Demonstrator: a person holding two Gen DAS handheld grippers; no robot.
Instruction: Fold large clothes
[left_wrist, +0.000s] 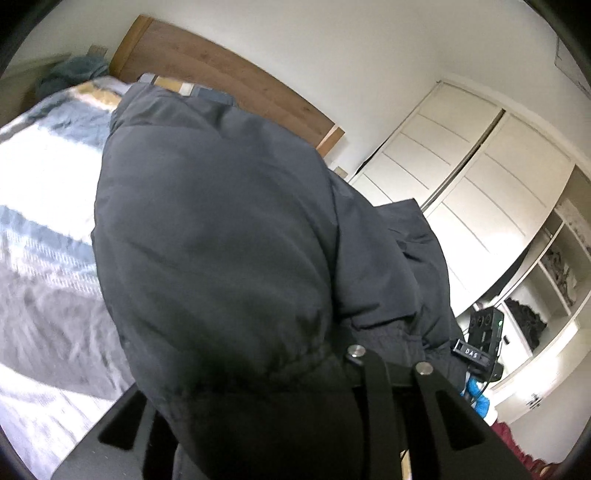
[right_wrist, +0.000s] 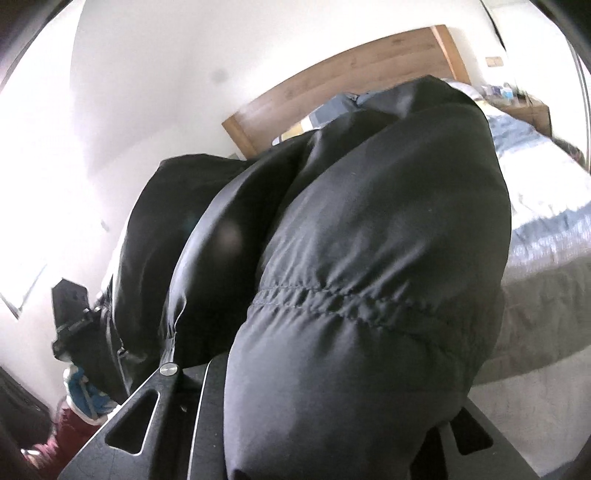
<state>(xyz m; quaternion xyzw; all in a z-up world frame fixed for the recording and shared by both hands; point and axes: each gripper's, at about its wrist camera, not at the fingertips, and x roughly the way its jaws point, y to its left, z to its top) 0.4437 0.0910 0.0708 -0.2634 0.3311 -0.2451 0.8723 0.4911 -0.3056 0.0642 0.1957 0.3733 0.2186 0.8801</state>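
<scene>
Now we hold one dark jacket (left_wrist: 221, 229) in our two grippers, left (left_wrist: 343, 373) and right (right_wrist: 207, 373), each nearly closed and pinching its fabric, the jacket filling each frame's centre over one bed (left_wrist: 40, 177).
</scene>
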